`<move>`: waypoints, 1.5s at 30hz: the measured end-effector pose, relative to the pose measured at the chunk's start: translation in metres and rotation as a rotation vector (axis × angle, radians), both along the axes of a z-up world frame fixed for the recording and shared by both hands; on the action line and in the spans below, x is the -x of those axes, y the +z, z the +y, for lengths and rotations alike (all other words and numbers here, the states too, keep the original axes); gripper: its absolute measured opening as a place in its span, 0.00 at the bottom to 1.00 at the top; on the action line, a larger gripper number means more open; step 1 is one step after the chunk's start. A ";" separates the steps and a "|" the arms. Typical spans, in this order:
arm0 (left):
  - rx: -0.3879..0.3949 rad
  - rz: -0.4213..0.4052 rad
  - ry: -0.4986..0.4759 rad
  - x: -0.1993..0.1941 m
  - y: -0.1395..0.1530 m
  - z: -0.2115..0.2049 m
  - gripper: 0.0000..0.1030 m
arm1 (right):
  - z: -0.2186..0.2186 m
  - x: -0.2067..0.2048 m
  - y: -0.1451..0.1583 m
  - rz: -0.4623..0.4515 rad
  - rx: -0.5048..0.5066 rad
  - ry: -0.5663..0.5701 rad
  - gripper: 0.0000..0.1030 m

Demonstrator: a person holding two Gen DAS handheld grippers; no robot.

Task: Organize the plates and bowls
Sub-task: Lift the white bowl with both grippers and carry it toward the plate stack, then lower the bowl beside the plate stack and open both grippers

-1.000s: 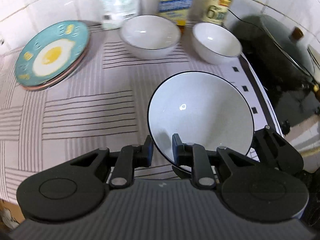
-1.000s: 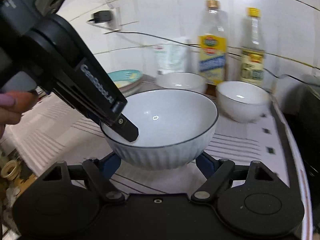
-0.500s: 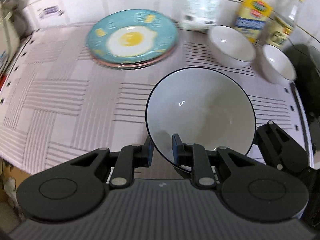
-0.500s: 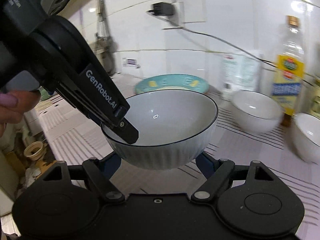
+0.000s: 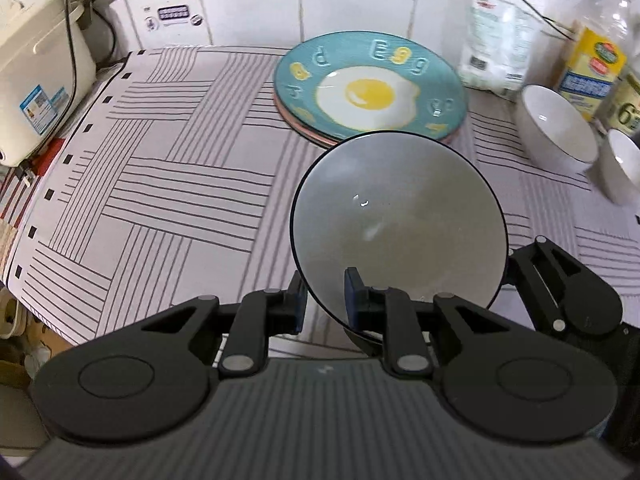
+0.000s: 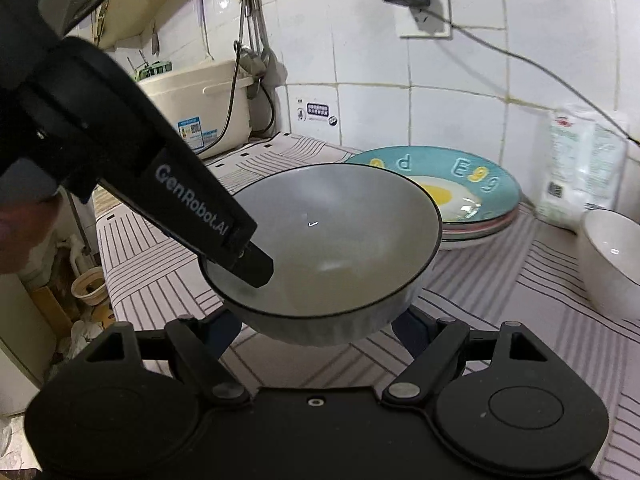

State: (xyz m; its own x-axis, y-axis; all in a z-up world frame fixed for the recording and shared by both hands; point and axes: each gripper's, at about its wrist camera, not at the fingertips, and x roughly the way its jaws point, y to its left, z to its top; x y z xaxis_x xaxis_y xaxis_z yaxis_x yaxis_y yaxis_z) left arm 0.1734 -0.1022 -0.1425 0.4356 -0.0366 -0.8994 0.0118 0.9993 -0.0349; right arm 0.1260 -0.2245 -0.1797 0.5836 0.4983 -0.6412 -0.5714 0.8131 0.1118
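Left gripper (image 5: 324,298): black two-finger unit, jaws closed on the near rim of the black-rimmed bowl (image 5: 400,224), one blue-padded finger outside the wall, the other inside. Seen from the right wrist view, its body (image 6: 192,208) slants down from upper left, fingertip reaching inside the bowl's left rim.

Right gripper (image 6: 320,328): black two-finger unit, jaws spread wide on either side of the bowl's base, blue pads just beside its ribbed wall; contact cannot be told. In the left wrist view one of its fingers (image 5: 560,292) shows at the bowl's right edge.

Hand (image 6: 16,236): blurred fingers at the left gripper's handle.
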 end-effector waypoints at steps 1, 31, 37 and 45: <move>0.003 0.002 0.010 -0.003 -0.003 0.003 0.17 | 0.003 -0.002 -0.002 0.000 0.005 0.004 0.83; 0.015 0.055 0.013 0.011 0.049 -0.010 0.45 | -0.043 0.013 0.065 0.072 0.043 -0.169 0.89; -0.005 0.011 -0.016 0.022 0.077 -0.032 0.51 | -0.069 0.025 0.088 0.045 0.085 -0.204 0.89; -0.015 -0.001 -0.099 0.024 0.095 -0.071 0.61 | -0.107 0.041 0.108 0.009 0.091 -0.280 0.89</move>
State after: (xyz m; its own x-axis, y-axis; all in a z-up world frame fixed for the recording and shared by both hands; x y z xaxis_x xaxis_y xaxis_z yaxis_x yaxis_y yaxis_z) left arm 0.1497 -0.1733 -0.0474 0.4311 -0.0662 -0.8999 0.1107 0.9937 -0.0200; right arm 0.0848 -0.3312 -0.0715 0.6847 0.2590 -0.6812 -0.3226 0.9459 0.0353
